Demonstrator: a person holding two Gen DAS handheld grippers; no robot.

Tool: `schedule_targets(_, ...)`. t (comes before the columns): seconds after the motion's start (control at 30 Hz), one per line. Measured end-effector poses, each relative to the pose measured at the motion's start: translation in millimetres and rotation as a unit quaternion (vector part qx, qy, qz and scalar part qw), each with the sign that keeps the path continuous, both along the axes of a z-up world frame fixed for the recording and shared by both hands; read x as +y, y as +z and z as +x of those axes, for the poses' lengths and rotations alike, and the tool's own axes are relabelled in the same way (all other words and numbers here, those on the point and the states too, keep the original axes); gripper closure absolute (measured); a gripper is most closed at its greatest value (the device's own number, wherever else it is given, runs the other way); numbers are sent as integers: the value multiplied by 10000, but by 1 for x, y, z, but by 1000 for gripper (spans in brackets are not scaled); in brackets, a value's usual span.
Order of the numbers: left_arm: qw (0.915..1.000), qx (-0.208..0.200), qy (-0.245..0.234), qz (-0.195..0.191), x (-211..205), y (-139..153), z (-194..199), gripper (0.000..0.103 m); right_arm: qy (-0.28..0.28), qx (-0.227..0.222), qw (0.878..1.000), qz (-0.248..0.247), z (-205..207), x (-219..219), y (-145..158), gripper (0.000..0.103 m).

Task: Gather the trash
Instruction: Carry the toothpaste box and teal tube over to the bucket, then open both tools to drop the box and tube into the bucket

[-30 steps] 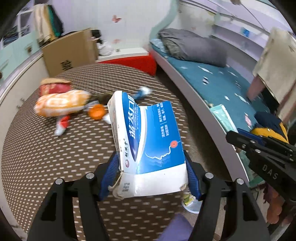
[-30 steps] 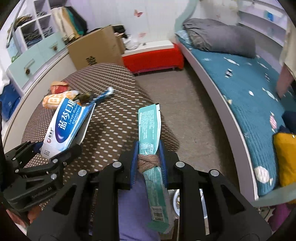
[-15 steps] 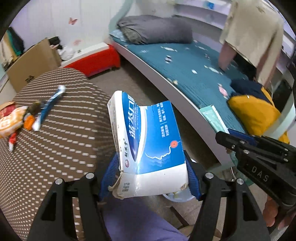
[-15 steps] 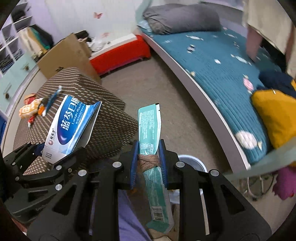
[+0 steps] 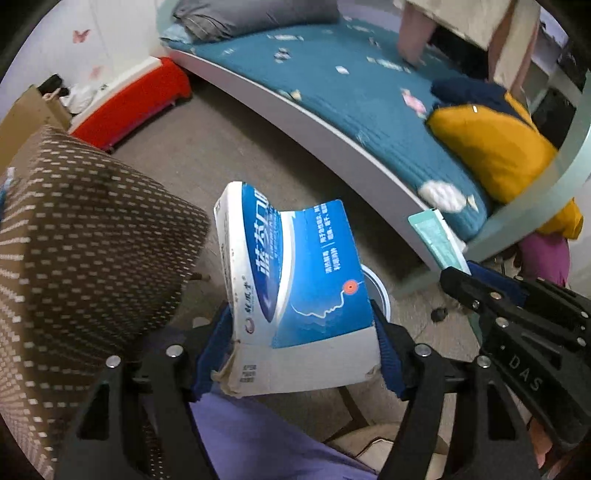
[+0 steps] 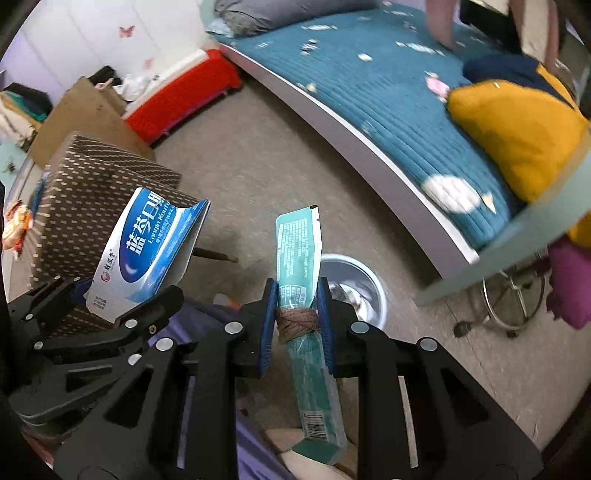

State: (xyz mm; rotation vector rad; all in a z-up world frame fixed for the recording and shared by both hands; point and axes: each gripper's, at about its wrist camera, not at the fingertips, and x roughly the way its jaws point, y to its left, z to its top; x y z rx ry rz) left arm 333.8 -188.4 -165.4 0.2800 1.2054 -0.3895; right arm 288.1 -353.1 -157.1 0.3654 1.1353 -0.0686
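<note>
A blue-and-white toothpaste box (image 5: 295, 295), crumpled and torn open at its near end, sits clamped between the blue pads of the left gripper (image 5: 301, 343), its long side tilting up and away over the floor. From the right wrist view the same box (image 6: 144, 247) shows on the left, held above the edge of the table. The right gripper (image 6: 297, 314) is clenched on a teal sachet wrapper (image 6: 299, 251), which stands nearly upright between the fingers; a band of brown twine (image 6: 295, 323) wraps the wrapper just where the pads press it, and its barcode end hangs down below the grip.

Just beyond both held items stands a round white trash bin (image 6: 373, 291) on the floor, with crumpled scraps inside. In the left wrist view only the bin's rim (image 5: 380, 288) peeks out from behind the box.

To the left is a table under a brown cloth with white dashes (image 5: 85, 243); a few colourful packets (image 6: 16, 225) lie at its far edge. A bed with a teal quilt (image 6: 388, 92) curves along the right, carrying a mustard-yellow cushion (image 6: 517, 133) and a grey pillow (image 5: 255, 14). A red bench (image 6: 184, 96) and a cardboard box (image 6: 88, 114) stand by the far wall. The person's purple-clad leg (image 5: 266, 435) shows below the left gripper.
</note>
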Motion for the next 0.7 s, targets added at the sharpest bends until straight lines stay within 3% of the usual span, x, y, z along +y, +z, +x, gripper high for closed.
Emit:
schedule_targets(0.3,9994,238,-166,212,-21,-31,1,25,-261,371,9990,-35,-13,-17,-25,81)
schedule_targets(0.63,9988,311,309,233,26,-31,13,24,-5,451,9990,-64,7,4,-31,79)
schedule_targets(0.67,9986,313,350,232,30,-30,14,24,-47,452,9990,-51,9,5,-31,71)
schedule_targets(0.7,9985,310,398,230,35,-30,15,24,-129,491,9987,-30,12,5,-32,46)
